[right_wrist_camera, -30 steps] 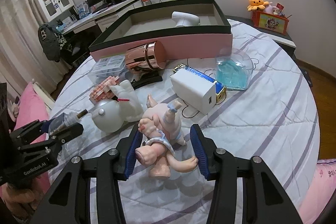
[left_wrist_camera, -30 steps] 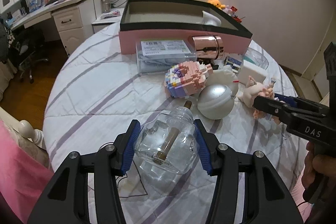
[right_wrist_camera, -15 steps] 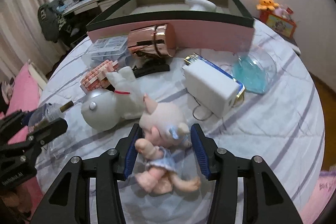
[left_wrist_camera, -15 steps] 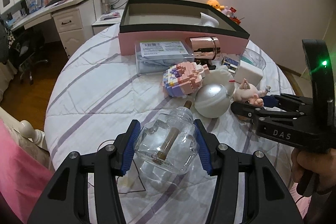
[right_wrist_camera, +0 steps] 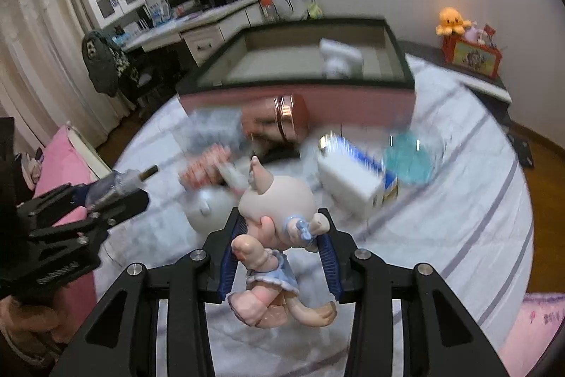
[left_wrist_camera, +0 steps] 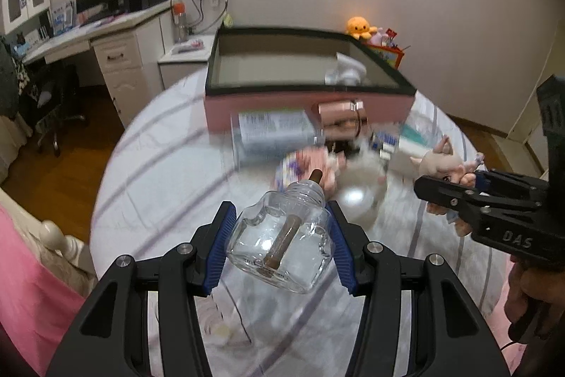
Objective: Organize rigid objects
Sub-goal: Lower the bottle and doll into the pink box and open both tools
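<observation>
While a glass bottle [left_wrist_camera: 280, 241] is clamped by the left gripper [left_wrist_camera: 282, 244] and a doll [right_wrist_camera: 279, 235] by the right gripper [right_wrist_camera: 279, 253], breakage is risked should the smooth glass slip.

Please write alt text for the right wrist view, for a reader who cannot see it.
The right gripper holds a pink pig doll in a blue dress above a striped bedcover. Behind lie blurred toys and an open pink box; the left gripper holds a clear bottle.
</observation>
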Tool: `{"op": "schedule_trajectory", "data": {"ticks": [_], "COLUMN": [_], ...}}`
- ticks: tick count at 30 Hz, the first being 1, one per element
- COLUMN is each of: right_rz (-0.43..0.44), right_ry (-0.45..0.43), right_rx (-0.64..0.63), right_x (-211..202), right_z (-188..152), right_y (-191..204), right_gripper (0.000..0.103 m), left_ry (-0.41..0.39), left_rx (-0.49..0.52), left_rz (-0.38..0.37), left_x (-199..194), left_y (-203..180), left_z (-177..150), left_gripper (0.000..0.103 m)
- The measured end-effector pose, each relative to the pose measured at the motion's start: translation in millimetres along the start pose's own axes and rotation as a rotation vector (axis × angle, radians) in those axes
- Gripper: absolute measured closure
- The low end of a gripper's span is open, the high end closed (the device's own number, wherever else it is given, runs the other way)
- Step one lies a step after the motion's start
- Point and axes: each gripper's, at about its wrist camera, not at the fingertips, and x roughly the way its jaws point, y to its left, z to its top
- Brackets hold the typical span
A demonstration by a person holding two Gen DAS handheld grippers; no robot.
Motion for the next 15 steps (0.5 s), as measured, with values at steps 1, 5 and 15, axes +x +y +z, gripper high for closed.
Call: {"op": "schedule_trajectory", "data": {"ticks": [1,5,15], "right_rz": [0.004,-0.006,-0.035], "right_ry": [-0.014,-0.079,-0.120], "right_rx": [-0.005,-0.027,0.015], "right_x": [-2,-5,42], "right_z": [8,48,142], "right_y": [0,0,-29], "right_gripper": [0.062,0.062,0.062], "left_ry": [-0.011,-0.073,-0.135], "left_rx": [0.003,0.016,0.009], "left_rz": [0.004,0.030,0.072], "left_x": [0,2,54], "left_y": [0,2,7], "left_z": [7,46,146], "left_gripper": [0.051,0.051,0.051]}}
